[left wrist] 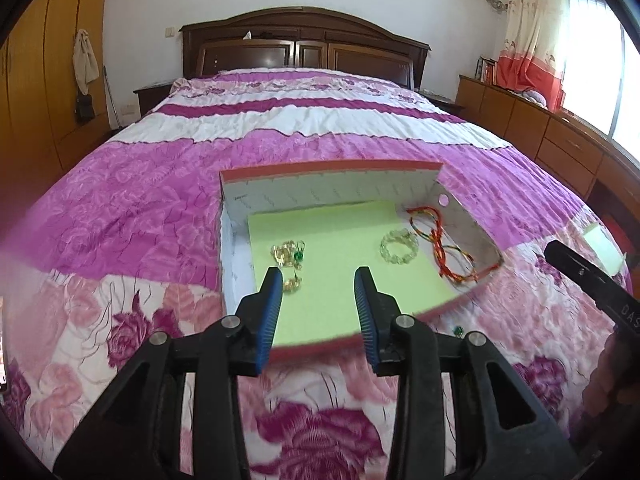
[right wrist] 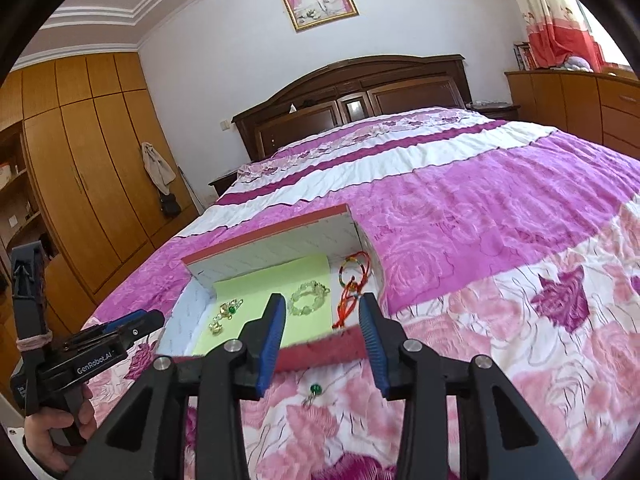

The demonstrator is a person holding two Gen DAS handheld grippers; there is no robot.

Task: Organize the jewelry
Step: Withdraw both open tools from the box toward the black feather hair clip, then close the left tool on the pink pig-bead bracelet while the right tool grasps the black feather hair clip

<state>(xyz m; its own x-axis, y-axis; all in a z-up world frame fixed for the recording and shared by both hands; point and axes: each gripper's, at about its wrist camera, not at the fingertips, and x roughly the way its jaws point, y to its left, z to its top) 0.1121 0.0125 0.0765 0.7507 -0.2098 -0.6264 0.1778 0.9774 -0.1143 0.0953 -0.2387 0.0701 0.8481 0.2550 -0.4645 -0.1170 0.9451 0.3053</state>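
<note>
Jaws gaping wide on the left gripper (left wrist: 318, 300), hovering low-centre over the box (left wrist: 332, 170), where gold pieces (left wrist: 288, 254) are lying sorted. Right view: right gripper (right wrist: 322, 326) also spreading empty, likely lining up the stray green earring (right wrist: 314, 394) at bottom centre on the bedspread (right wrist: 500, 208).

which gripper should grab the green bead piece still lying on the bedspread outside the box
Right. The green bead pendant lies just ahead of the open right gripper, between its fingers. In the left wrist view it sits right of the left gripper, beside the box.
</note>
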